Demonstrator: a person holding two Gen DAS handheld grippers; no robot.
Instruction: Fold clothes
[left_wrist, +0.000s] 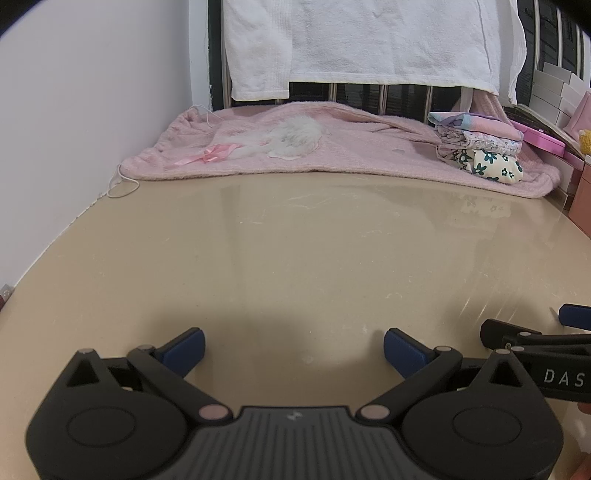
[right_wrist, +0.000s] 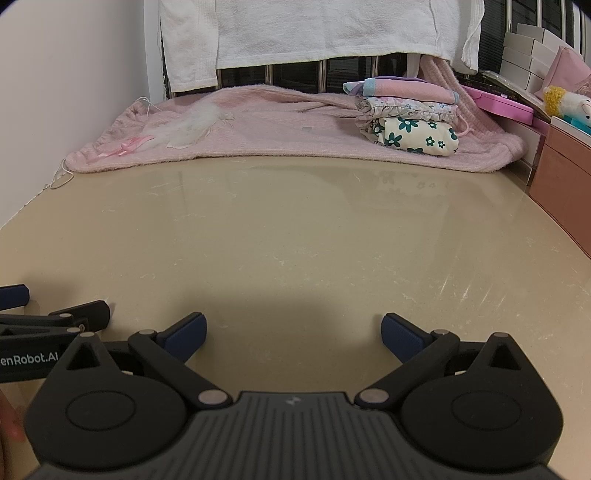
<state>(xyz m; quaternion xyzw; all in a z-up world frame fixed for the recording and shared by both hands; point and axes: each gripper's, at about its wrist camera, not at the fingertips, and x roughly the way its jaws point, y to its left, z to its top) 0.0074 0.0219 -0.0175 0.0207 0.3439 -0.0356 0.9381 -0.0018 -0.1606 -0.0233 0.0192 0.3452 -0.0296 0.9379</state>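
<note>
Pink sweater (left_wrist: 332, 155) lies flat across beige table's (left_wrist: 295, 240) far edge.

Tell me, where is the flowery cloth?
The flowery cloth sits at the bottom of the folded stack, far right in both views, on the pink sweater.

Pink sweater (left_wrist: 332, 147) spread flat across the top of the frame, lying along the far edge of the surface (left_wrist: 295, 240), a white fluffy patch and pink bow on its left half. Upper right, a folded stack (left_wrist: 480, 147) sits on it: pink on top, small floral in the middle, cream with dark green flowers at the bottom.
</note>
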